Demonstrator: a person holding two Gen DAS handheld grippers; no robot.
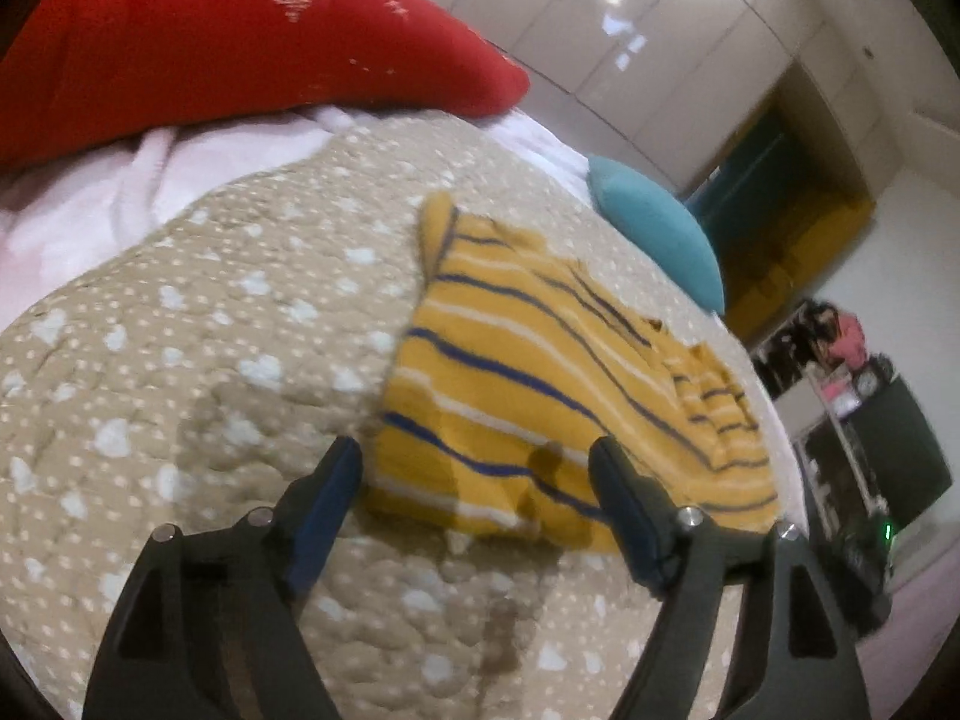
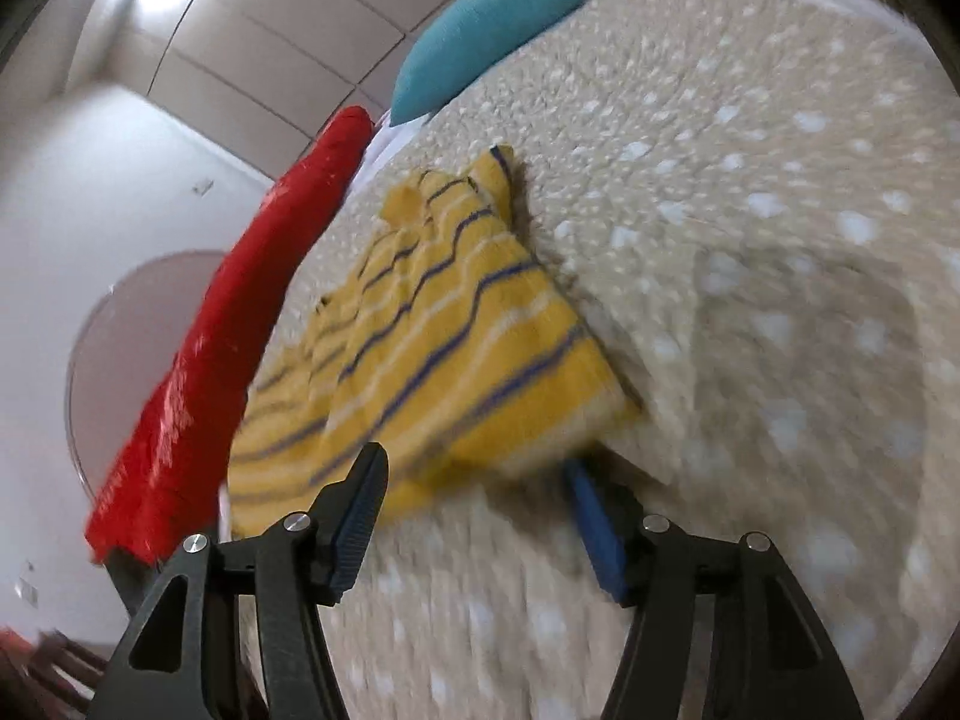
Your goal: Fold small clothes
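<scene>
- Bedroom with glossy pale wardrobe doors [image 1: 630,48] behind a bed under a beige quilt [image 1: 198,324] dotted with white spots and hearts.
- Small yellow shirt [image 1: 540,372] with navy and white stripes, lying flat on the quilt, one sleeve rumpled at its far edge.
- Red pillow [image 1: 228,42] with a white speckled pattern beyond the shirt at the head of the bed, resting on pale pink bedding [image 1: 120,192].
- Teal cushion [image 1: 660,228] near the shirt's far side, at the quilt's edge.
- Dark shelf with cluttered items [image 1: 852,372] past the bed, well apart from the shirt; details too blurred to make out.
- Left gripper [image 1: 477,456] with tongs spread wide apart, holding nothing, hovering at the shirt's near hem; right-hand finger [image 1: 624,504] overlapping the hem in view, contact hard to judge.
- From the right wrist view, same shirt [image 2: 444,348] stretching away from the camera, red pillow [image 2: 228,336] running along its left, teal cushion [image 2: 480,36] beyond its far end.
- Right gripper [image 2: 474,468] also spread wide and empty, fingers straddling the shirt's near corner; blue pad [image 2: 594,522] just beside the hem, touching or not impossible to tell through motion blur.
- Quilt [image 2: 750,240] bare to the right of the shirt, with a soft shadow across it.
</scene>
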